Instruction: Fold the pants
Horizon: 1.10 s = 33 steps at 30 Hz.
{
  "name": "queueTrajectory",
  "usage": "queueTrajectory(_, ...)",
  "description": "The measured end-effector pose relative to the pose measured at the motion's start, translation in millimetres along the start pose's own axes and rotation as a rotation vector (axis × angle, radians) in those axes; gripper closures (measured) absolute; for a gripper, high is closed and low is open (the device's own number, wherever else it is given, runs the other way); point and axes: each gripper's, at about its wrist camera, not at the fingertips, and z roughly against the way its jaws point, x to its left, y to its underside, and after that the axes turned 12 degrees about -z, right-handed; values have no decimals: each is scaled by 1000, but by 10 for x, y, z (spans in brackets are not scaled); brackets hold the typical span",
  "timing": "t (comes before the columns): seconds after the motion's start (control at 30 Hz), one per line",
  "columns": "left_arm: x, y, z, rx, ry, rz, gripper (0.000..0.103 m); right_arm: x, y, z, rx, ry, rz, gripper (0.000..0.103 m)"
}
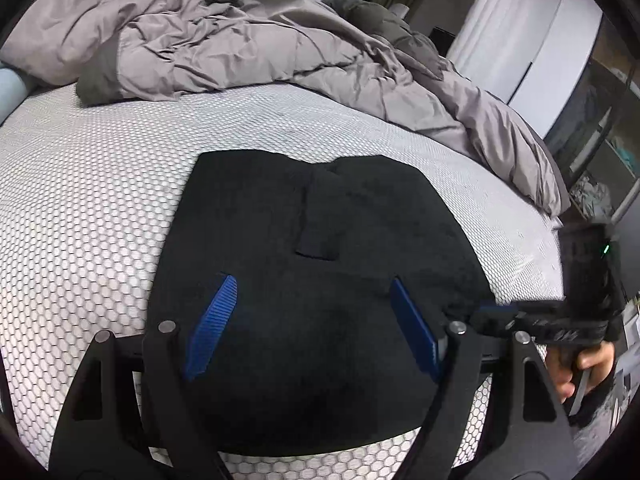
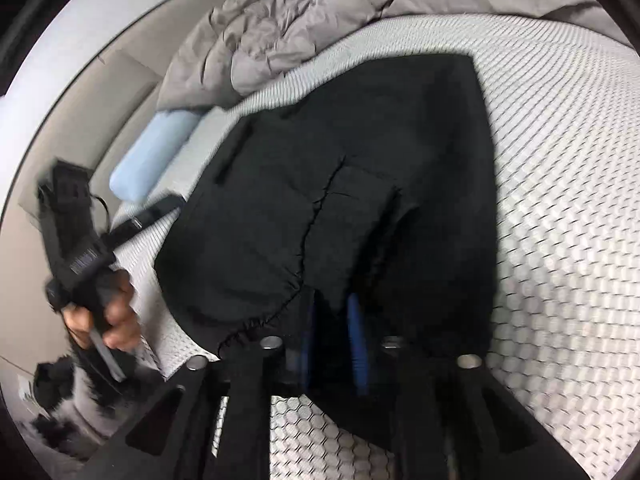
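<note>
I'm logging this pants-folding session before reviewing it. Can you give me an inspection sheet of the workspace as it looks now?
Surface: bed with a white hexagon-patterned cover, bare around the garment.
Job's things: black pants, folded into a compact block, lying flat on the bed.
Clutter: rumpled grey duvet at the far side; light blue pillow beside it.
Grippers: left gripper open, its blue pads wide apart over the pants; right gripper with pads close together at the pants' near edge, blurred, so grip unclear.
Cables: a thin dark loop on the left gripper in the right wrist view, too blurred to confirm.
Surroundings: white curtains, shelving.
</note>
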Motion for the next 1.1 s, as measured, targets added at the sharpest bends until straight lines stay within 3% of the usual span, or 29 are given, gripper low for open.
queueTrajectory(0.03,-43,-3,-21,5,3,-13,27,-3,-26,90,-40,6,0,51)
queueTrajectory(0.1,-135,-4,-60,14,5,-39,27,-73,-82,118,-48,-50,-32,50)
queueTrajectory(0.23,-336,46,-169,47,60,-69,27,-311,-182,-179,24,-128,-137,50)
queueTrajectory(0.3,-547,115,-233,71,51,-151,27,-385,-230,-249,1,-184,-175,50)
queueTrajectory(0.4,-933,240,-282,89,-12,-363,24,-298,-259,-255,-55,-189,-138,81)
queueTrajectory(0.47,-1100,307,-304,96,-55,-432,24,-183,-260,-197,-95,-184,-91,88)
queueTrajectory(0.63,-1198,280,-245,85,47,-385,22,46,-349,185,-248,-132,0,90)
queueTrajectory(0.7,-1240,290,-300,110,39,-387,22,-54,-436,137,-195,-68,-14,88)
queueTrajectory(0.8,-1241,282,-313,121,49,-390,22,-377,-570,-258,-58,-36,-170,72)
queueTrajectory(0.83,-1211,262,-279,116,55,-377,22,-458,-577,-298,-45,-69,-203,72)
queueTrajectory(1.0,-882,100,43,32,30,-284,21,-358,-497,6,-83,-71,-165,65)
queueTrajectory(1.1,-558,-14,175,-7,-10,-191,22,-244,-410,182,-82,-187,-128,65)
